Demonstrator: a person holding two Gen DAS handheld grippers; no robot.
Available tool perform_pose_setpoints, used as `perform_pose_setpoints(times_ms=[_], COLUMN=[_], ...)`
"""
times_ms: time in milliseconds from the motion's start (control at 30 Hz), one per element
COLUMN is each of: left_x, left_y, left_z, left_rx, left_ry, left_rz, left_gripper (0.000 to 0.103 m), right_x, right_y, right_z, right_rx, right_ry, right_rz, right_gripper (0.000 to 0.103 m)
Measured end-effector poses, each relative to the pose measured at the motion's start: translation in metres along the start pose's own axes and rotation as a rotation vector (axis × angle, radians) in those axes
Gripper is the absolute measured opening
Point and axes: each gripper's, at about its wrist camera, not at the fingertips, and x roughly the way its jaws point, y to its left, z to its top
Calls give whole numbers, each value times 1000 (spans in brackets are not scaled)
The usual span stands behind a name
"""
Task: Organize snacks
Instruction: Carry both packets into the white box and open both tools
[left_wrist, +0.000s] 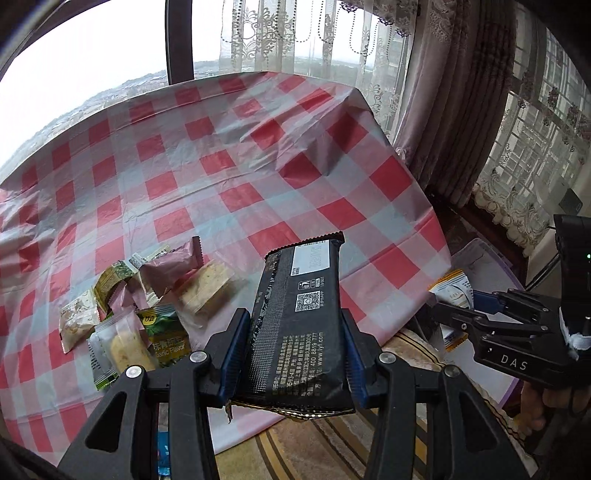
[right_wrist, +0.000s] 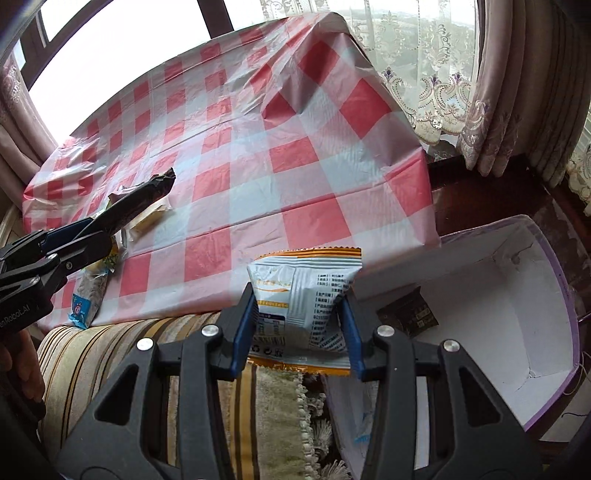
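A black snack bar (left_wrist: 299, 325) is clamped in the left tool (left_wrist: 291, 354) past the worktop (left_wrist: 229, 155) edge; a white-orange packet (right_wrist: 303, 295) is gripped by the right tool (right_wrist: 297, 328) beside an open white box (right_wrist: 498, 295). The far worktop is left bare.

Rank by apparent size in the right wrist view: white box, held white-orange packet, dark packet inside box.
1. white box
2. white-orange packet, though nearness to the camera enlarges it
3. dark packet
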Motion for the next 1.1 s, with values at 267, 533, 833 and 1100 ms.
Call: perform_pose_setpoints(times_ms=[267,533,833,1100], left_x=[20,45,86,123], left_y=[-81,-147,-206,-237], left_z=[12,10,0,-4], left_rx=[166,322,491,570], left_ry=[31,96,228,348], left_rz=[-116,-204,-268,-292], left_gripper=[48,48,48,48], right_x=[-10,-5,4,21], right_y=[-74,-128,-161,-172], right_z=[-16,-37,-53,-67], right_rx=[129,222,288,297], right_ry=[1,31,65,121], right_rz=[-95,-169,-218,-231], right_gripper=[47,46,47,47])
